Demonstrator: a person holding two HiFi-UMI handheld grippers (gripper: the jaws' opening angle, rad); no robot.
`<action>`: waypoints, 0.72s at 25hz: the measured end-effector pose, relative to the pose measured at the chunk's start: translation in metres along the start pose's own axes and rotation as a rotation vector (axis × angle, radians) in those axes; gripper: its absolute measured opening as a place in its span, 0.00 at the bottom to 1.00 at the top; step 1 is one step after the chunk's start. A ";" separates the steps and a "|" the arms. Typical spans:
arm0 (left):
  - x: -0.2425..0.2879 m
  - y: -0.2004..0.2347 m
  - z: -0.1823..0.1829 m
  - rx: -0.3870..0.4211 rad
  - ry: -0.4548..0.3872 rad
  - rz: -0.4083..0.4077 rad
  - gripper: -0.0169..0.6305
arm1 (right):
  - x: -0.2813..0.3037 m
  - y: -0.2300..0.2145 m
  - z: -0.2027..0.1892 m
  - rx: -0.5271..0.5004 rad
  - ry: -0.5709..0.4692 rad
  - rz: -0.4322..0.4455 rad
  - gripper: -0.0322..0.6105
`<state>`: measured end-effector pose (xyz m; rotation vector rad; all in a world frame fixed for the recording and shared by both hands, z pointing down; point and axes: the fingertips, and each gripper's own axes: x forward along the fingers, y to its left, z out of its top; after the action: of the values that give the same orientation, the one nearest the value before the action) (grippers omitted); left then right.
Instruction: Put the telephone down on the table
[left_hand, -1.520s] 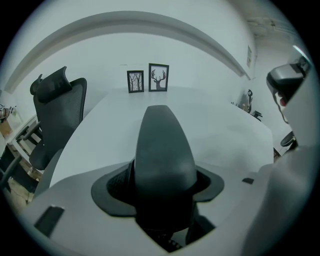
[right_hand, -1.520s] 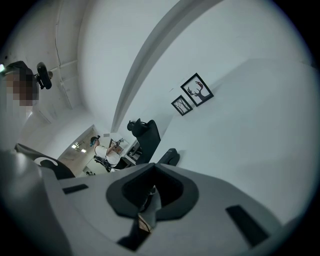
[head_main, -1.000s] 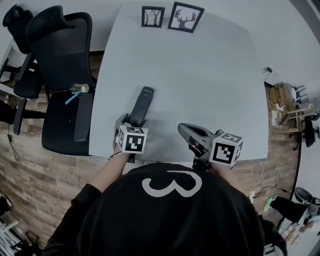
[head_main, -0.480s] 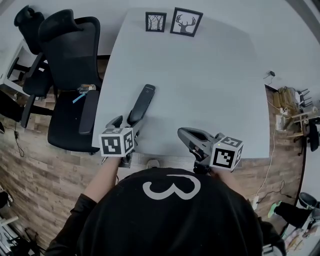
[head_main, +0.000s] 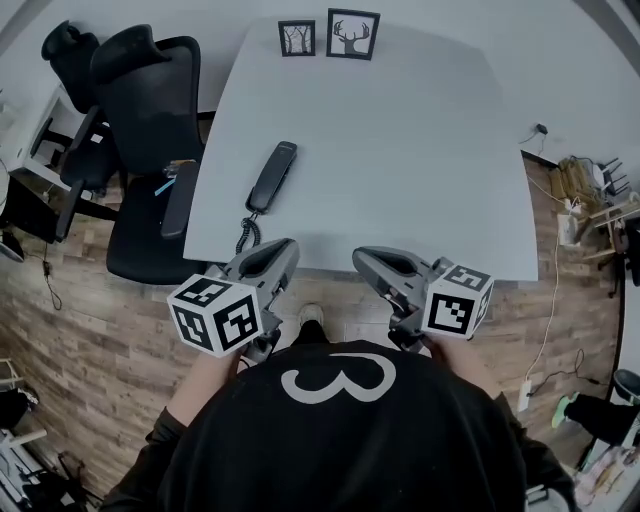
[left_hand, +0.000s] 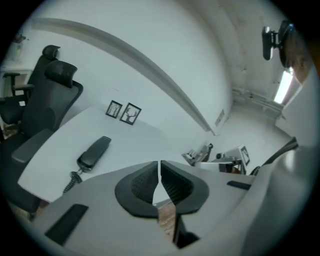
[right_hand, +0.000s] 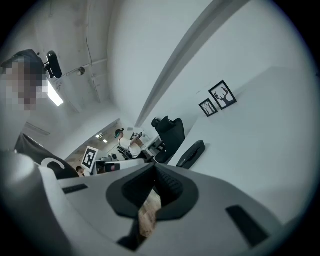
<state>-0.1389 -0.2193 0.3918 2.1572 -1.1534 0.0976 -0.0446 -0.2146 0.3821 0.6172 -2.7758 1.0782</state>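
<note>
The black telephone handset (head_main: 272, 177) lies flat on the white table (head_main: 400, 150) near its left edge, its coiled cord (head_main: 245, 235) trailing toward the front edge. My left gripper (head_main: 283, 248) hovers off the table's front edge, a short way behind the cord; its jaws are closing, pads almost touching, with nothing between them. In the left gripper view the telephone (left_hand: 94, 152) sits ahead and to the left of the left gripper (left_hand: 159, 167). My right gripper (head_main: 366, 257) is shut and empty beside it. The right gripper view has the handset (right_hand: 191, 154) beyond the right gripper (right_hand: 154, 172).
Two small framed pictures (head_main: 297, 38) (head_main: 352, 34) stand at the table's far edge. A black office chair (head_main: 150, 120) stands close against the table's left side. Wooden floor lies below the grippers, with cables and clutter at the right.
The left gripper has let go of the telephone, pulled back off the table's front edge and closed its jaws. The handset now rests alone on the table. The right gripper has hardly moved.
</note>
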 end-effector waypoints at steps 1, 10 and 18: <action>-0.005 -0.017 -0.004 0.004 0.000 -0.045 0.06 | -0.007 0.005 -0.004 -0.007 -0.003 0.000 0.06; -0.039 -0.108 -0.051 0.035 -0.034 -0.166 0.05 | -0.071 0.046 -0.046 -0.047 -0.040 -0.011 0.06; -0.057 -0.160 -0.083 0.053 -0.040 -0.211 0.05 | -0.111 0.080 -0.068 -0.097 -0.052 0.019 0.06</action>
<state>-0.0322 -0.0691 0.3498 2.3229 -0.9472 -0.0089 0.0208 -0.0784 0.3567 0.6171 -2.8635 0.9373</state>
